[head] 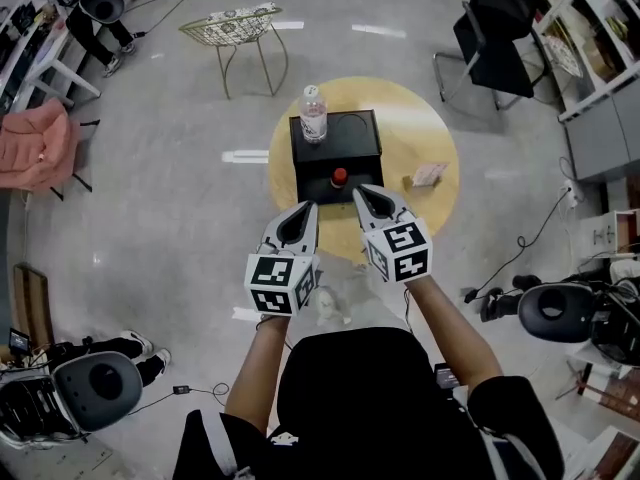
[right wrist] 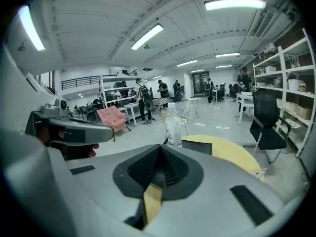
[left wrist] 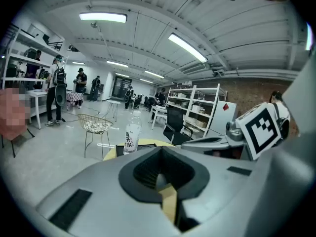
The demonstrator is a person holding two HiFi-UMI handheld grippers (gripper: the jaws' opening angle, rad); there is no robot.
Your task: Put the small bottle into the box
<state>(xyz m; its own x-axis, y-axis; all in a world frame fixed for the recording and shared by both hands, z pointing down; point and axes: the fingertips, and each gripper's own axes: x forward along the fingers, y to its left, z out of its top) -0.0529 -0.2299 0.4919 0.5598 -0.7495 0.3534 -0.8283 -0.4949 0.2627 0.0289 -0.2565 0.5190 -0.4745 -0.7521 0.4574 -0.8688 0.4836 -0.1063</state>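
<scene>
A black box (head: 350, 143) sits on the round yellow table (head: 425, 133). A small bottle with a red cap (head: 339, 177) shows within the box's near part. I cannot tell whether it stands in the box or on it. A taller clear water bottle (head: 313, 113) stands at the box's far left corner; it also shows in the left gripper view (left wrist: 132, 137) and the right gripper view (right wrist: 173, 130). My left gripper (head: 308, 206) (left wrist: 159, 148) and right gripper (head: 358, 192) (right wrist: 160, 147) hover side by side just short of the box. Both are shut, with nothing between their jaws.
A small pale packet (head: 428, 175) lies on the table right of the box. A wire chair (head: 232, 26) stands beyond the table, a pink chair (head: 35, 143) far left, a black office chair (head: 490, 43) and shelves (head: 600, 38) at the right. Cables (head: 530, 238) run over the floor.
</scene>
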